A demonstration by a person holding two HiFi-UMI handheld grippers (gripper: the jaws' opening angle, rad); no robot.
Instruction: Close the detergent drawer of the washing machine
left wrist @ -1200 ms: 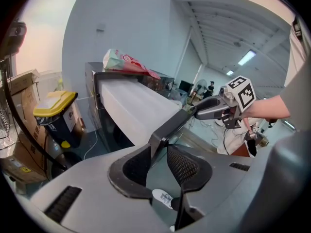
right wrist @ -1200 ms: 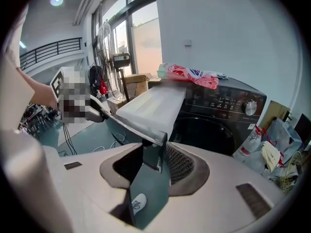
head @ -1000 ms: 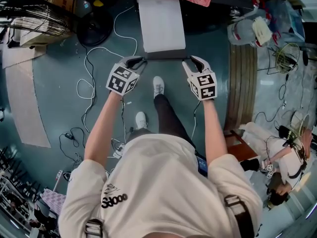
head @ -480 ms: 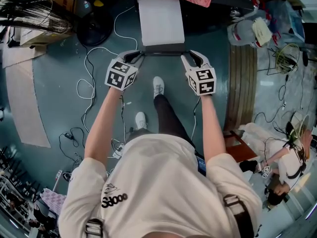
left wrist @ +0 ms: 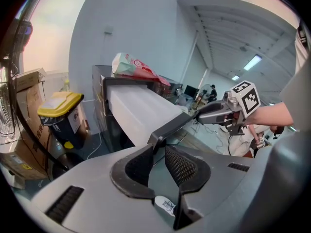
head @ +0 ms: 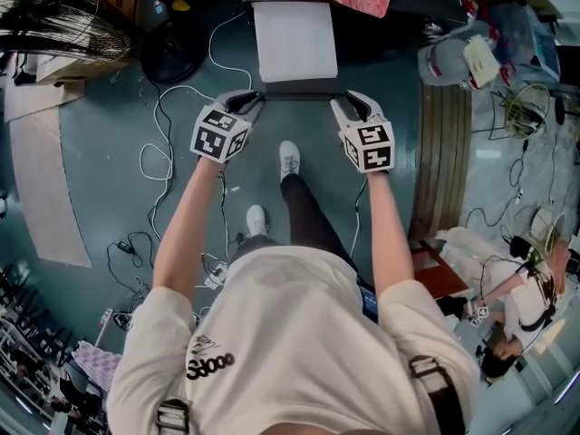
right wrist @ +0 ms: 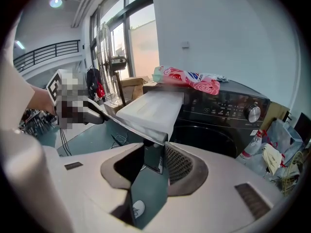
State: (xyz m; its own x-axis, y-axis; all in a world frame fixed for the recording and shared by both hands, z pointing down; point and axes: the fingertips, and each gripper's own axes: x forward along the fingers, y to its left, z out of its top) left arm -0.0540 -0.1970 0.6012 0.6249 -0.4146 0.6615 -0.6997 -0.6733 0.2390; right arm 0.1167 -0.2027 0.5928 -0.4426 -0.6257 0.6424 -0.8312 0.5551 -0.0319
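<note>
The white detergent drawer (head: 294, 39) sticks out of the dark washing machine (right wrist: 228, 110) toward me. Its dark front panel (head: 299, 93) runs between my two grippers. My left gripper (head: 249, 105) holds the panel's left end; in the left gripper view that end (left wrist: 156, 141) sits between the ribbed pads (left wrist: 182, 166) at the left gripper (left wrist: 158, 149). My right gripper (head: 344, 107) holds the right end, and in the right gripper view the panel's corner (right wrist: 153, 154) fills the gap of the right gripper (right wrist: 154, 152). Each gripper also shows in the other's view.
A pink detergent bag (right wrist: 187, 79) lies on top of the machine. A yellow-lidded bin (left wrist: 63, 113) and boxes stand to its left, bottles (head: 449, 57) to its right. White cables (head: 172, 152) trail over the floor. My shoes (head: 288, 157) are under the drawer. A person (head: 507, 306) sits at lower right.
Both grippers have moved a little toward the machine with the front panel between them, and less of the white drawer shows outside the machine.
</note>
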